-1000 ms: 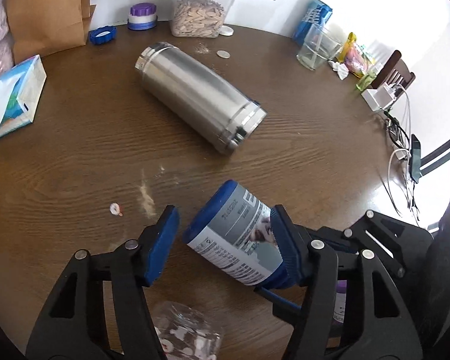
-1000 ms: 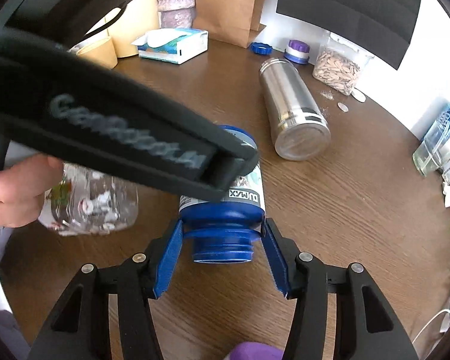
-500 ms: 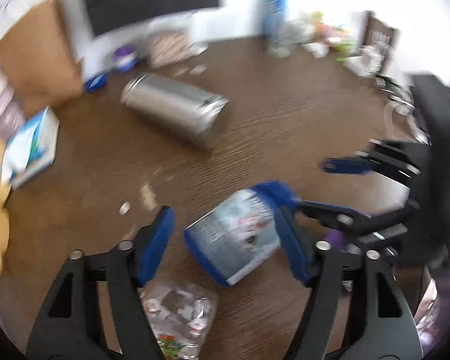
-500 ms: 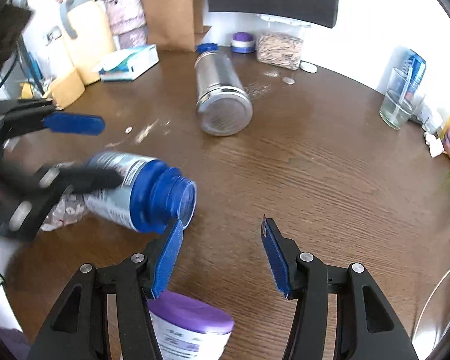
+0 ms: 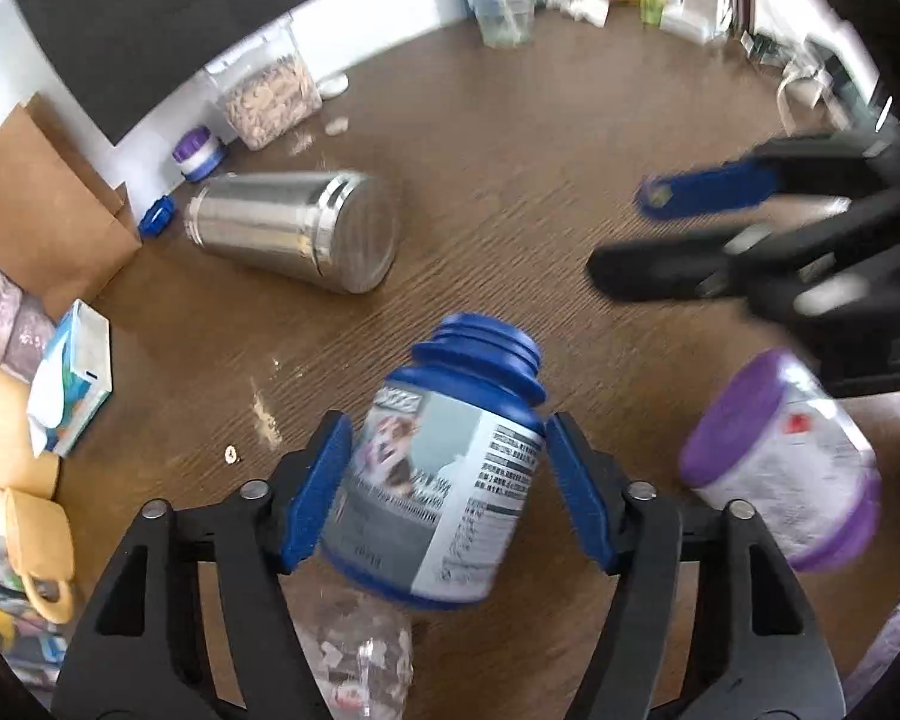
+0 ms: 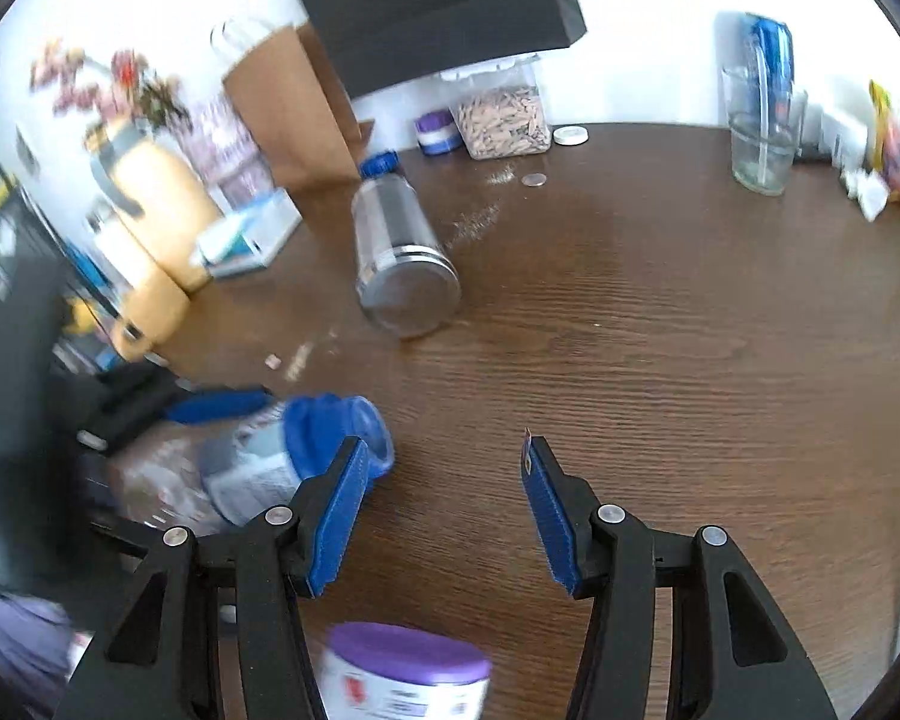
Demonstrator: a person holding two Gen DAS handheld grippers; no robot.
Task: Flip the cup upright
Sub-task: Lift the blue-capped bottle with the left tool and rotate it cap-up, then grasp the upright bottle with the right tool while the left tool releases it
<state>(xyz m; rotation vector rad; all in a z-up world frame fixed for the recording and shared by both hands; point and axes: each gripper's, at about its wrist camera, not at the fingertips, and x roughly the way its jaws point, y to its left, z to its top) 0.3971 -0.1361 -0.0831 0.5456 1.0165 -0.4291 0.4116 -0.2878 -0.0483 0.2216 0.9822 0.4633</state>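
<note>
A blue labelled plastic bottle [image 5: 444, 480] sits between the pads of the left gripper [image 5: 447, 489], neck pointing away and tilted to the right, above the brown wooden table [image 5: 510, 180]. Farther off and to its left, a stainless steel tumbler [image 5: 294, 237] lies on its side. Behind that, at the far edge, stands a clear tub of seeds [image 5: 270, 93] with a small purple-lidded jar [image 5: 197, 153] to its left. To the bottle's right is a purple-lidded container [image 5: 780, 462], and beyond it the right gripper [image 5: 660, 237].

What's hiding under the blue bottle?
Below the blue bottle, held tilted between the left gripper fingers, lies a clear patterned jar on the brown table. The bottle covers the jar's far end.
</note>
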